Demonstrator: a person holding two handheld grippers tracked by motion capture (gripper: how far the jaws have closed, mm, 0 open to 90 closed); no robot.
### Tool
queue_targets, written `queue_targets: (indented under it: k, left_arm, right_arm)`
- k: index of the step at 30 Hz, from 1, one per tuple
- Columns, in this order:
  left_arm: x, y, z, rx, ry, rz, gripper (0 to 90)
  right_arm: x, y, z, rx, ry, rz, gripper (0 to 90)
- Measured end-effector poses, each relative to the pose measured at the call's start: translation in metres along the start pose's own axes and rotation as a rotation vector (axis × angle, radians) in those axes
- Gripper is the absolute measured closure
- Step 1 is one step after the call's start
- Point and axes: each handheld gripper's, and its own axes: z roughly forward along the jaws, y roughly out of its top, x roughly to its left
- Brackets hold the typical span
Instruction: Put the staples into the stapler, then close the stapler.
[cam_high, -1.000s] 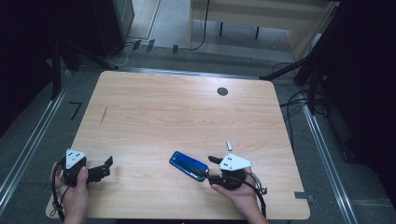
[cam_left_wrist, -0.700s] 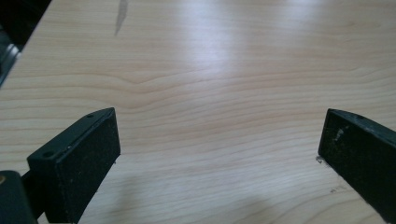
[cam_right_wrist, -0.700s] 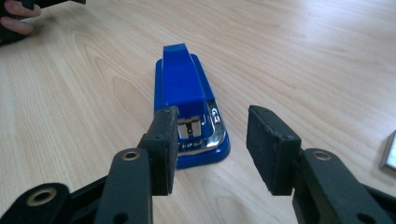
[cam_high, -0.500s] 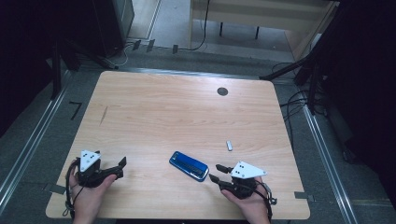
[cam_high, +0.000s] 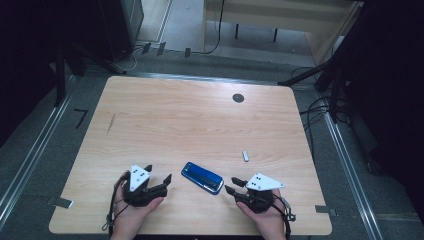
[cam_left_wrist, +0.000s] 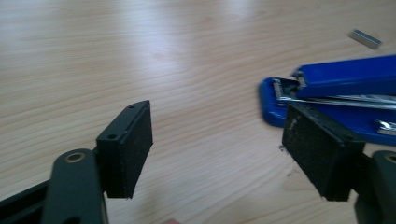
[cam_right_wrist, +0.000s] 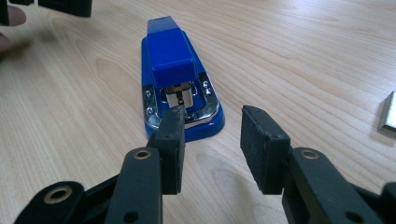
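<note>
A blue stapler (cam_high: 202, 177) lies flat near the table's front edge, between my two grippers. In the left gripper view the stapler (cam_left_wrist: 336, 88) sits to the right, with its top lifted off the base. My left gripper (cam_high: 159, 174) stands open just left of it, its jaws (cam_left_wrist: 217, 126) having just been closing on nothing. My right gripper (cam_high: 231, 184) is open a short way off the stapler's right end. In the right gripper view its jaws (cam_right_wrist: 212, 123) point at the stapler (cam_right_wrist: 173, 60); they too have just been closing, empty.
A small strip of staples (cam_high: 245, 156) lies on the wooden table (cam_high: 200, 115) behind the right gripper, seen also as the strip (cam_right_wrist: 388, 116) at the right edge. A dark round grommet (cam_high: 238, 98) sits near the far edge. Cables and furniture legs surround the table.
The left gripper slid right toward the stapler and its jaws narrowed. The right gripper drew back from the stapler's end toward the front edge, jaws narrowing.
</note>
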Motion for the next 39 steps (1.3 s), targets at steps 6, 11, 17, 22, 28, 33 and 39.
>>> queue_targets:
  k: [6, 11, 17, 22, 28, 33, 39]
  left_arm:
    - [-0.031, 0.009, 0.014, -0.014, -0.039, 0.049, 41.7]
    - [-0.04, 0.014, 0.021, -0.003, -0.077, 0.053, 59.6]
    - [-0.051, 0.011, 0.028, -0.003, -0.116, 0.105, 76.4]
    - [-0.056, 0.008, 0.032, 0.042, -0.185, 0.122, 86.2]
    - [-0.063, 0.004, 0.038, 0.08, -0.194, 0.173, 90.0]
    - [-0.067, 0.006, 0.042, 0.106, -0.219, 0.174, 90.0]
    - [-0.07, 0.008, 0.046, 0.091, -0.244, 0.171, 90.0]
  right_arm:
    - [0.002, 0.002, 0.0, -0.009, -0.008, 0.006, 63.4]
    - [0.001, 0.001, 0.0, 0.004, 0.002, 0.008, 66.6]
    - [0.002, 0.001, 0.005, 0.021, 0.025, 0.015, 73.4]
    - [0.008, 0.003, 0.012, 0.038, 0.055, 0.005, 80.9]
    - [0.014, 0.003, 0.019, 0.057, 0.062, -0.014, 86.4]
    - [0.013, 0.003, 0.02, 0.066, 0.062, -0.013, 87.2]
    - [0.011, 0.003, 0.018, 0.081, 0.042, 0.003, 90.0]
